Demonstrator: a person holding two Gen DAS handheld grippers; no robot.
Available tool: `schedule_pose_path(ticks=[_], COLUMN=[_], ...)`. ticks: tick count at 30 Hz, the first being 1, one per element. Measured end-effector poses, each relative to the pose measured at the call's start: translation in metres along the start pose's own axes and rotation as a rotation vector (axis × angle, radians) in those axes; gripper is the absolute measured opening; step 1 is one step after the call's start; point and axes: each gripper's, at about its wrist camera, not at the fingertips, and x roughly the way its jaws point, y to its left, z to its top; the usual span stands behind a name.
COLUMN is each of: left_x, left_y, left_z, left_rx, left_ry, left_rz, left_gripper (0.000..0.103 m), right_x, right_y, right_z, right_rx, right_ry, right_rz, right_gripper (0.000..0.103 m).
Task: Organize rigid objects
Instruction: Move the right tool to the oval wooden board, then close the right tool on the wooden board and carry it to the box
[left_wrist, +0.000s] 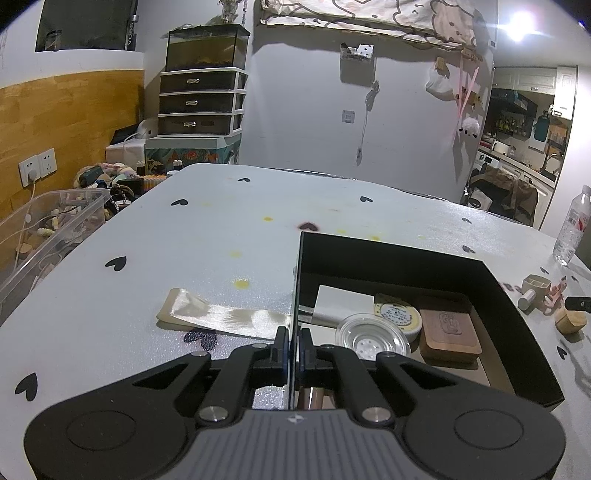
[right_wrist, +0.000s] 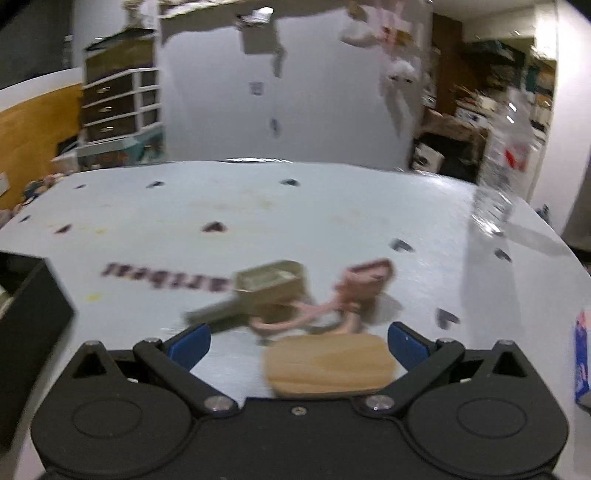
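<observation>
A black box (left_wrist: 517, 306) stands on the white table (left_wrist: 184, 240). My left gripper (left_wrist: 294, 347) is shut on the box's left wall. Inside the box lie a clear glass dish (left_wrist: 369, 338), a round tin (left_wrist: 399, 314), a wooden block (left_wrist: 448, 334) and a white card (left_wrist: 341, 304). My right gripper (right_wrist: 297, 341) is open, with a light wooden piece (right_wrist: 330, 367) lying between its blue pads (right_wrist: 190, 343). Just beyond it lie a small wooden scoop (right_wrist: 266, 286) and a pink clip (right_wrist: 354, 291). The right wrist view is motion-blurred. The scoop (left_wrist: 535, 288) and wooden piece (left_wrist: 570, 320) also show in the left wrist view.
A shiny flat pouch (left_wrist: 221, 314) lies on the table left of the box. A water bottle (left_wrist: 572, 225) stands at the table's right edge. A clear plastic bin (left_wrist: 48, 229) with clutter sits off the left side. The box corner (right_wrist: 29, 314) shows at left in the right wrist view.
</observation>
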Motion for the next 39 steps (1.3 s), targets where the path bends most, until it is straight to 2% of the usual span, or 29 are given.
schedule_pose_path(ticks=[4, 6, 12, 19, 25, 30, 35, 39], left_x=[0.000, 0.000, 0.000, 0.000, 0.000, 0.000, 0.000, 0.000], left_y=[0.000, 0.000, 0.000, 0.000, 0.000, 0.000, 0.000, 0.000], left_z=[0.000, 0.000, 0.000, 0.000, 0.000, 0.000, 0.000, 0.000], left_rx=[0.000, 0.000, -0.001, -0.001, 0.000, 0.000, 0.000, -0.004], left_ry=[0.000, 0.000, -0.001, -0.001, 0.000, 0.001, -0.001, -0.001], left_rz=[-0.001, -0.001, -0.002, -0.001, -0.001, -0.001, -0.001, -0.006], left_gripper=[0.004, 0.004, 0.004, 0.004, 0.004, 0.004, 0.004, 0.004], right_x=[0.013, 0.017, 0.020, 0.025, 0.034, 0.027, -0.005, -0.033], right_y=[-0.020, -0.028, -0.024, -0.023, -0.019, -0.018, 0.009, 0.046], right_z=[-0.003, -0.004, 0.000, 0.003, 0.002, 0.001, 0.015, 0.033], right_rx=[0.044, 0.080, 0.046, 0.085, 0.070, 0.061, -0.014, -0.134], right_ry=[0.043, 0.053, 0.085, 0.126, 0.165, 0.167, 0.085, 0.018], right_rz=[-0.032, 0.003, 0.026, 0.040, 0.039, 0.062, 0.179, 0.333], right_gripper=[0.103, 0.103, 0.103, 0.102, 0.089, 0.089, 0.089, 0.089])
